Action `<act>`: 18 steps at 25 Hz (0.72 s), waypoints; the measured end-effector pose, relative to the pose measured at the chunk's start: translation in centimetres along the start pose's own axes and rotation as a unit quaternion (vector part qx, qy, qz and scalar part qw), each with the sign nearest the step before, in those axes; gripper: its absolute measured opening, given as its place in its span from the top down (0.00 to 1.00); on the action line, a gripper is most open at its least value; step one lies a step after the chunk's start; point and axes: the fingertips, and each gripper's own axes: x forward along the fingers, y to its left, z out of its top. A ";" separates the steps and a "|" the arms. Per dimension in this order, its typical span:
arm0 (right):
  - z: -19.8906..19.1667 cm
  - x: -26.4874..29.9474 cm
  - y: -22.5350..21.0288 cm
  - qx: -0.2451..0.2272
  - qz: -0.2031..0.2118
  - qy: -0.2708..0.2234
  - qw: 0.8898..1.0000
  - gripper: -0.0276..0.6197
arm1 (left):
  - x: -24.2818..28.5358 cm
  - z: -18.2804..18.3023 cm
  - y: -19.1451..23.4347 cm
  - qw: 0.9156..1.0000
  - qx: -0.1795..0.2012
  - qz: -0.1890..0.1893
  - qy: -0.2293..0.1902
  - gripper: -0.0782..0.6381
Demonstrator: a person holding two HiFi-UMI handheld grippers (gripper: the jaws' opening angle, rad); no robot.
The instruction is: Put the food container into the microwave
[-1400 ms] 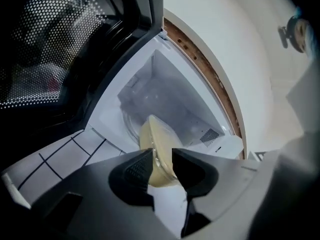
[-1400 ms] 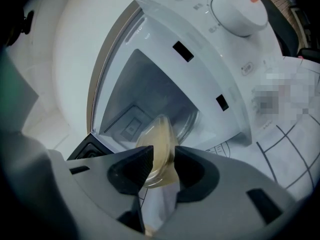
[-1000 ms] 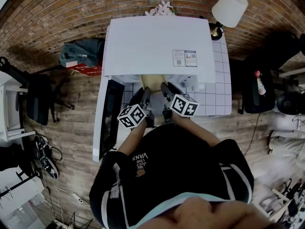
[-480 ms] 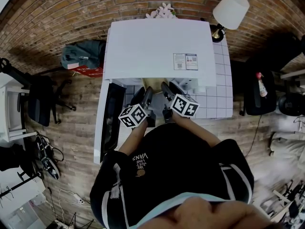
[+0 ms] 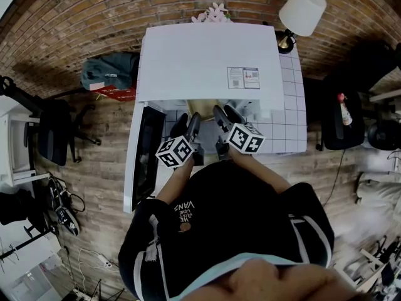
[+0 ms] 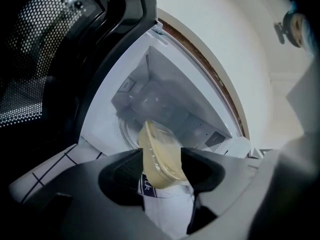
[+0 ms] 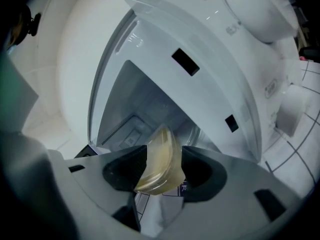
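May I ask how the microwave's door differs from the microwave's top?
The microwave door is dark on its inner face, while the microwave top is plain white. The door stands on edge, swung open leftward; the top lies level. Both are flat rectangular panels.

The food container (image 6: 160, 156) is glossy translucent plastic, the microwave (image 5: 207, 55) smooth, the wall (image 5: 94, 11) rough brick.

Microwave (image 5: 207, 55) mouth open; door (image 5: 147, 152) (swung left) flanks it; container (image 6: 160, 156) seemingly fills the threshold.
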 end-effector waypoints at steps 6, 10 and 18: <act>-0.5 -1.2 -0.2 -0.019 -0.009 -0.005 1.000 0.66 | -1.5 -0.4 0.0 0.999 0.044 0.010 0.010 0.57; -0.7 -2.0 0.0 -0.031 -0.010 -0.011 0.999 0.66 | -2.2 -0.9 -0.8 0.997 0.080 0.003 0.019 0.57; -1.9 -3.5 0.3 -0.052 -0.014 0.000 0.999 0.66 | -3.3 -2.1 -2.0 0.994 0.107 -0.012 0.031 0.58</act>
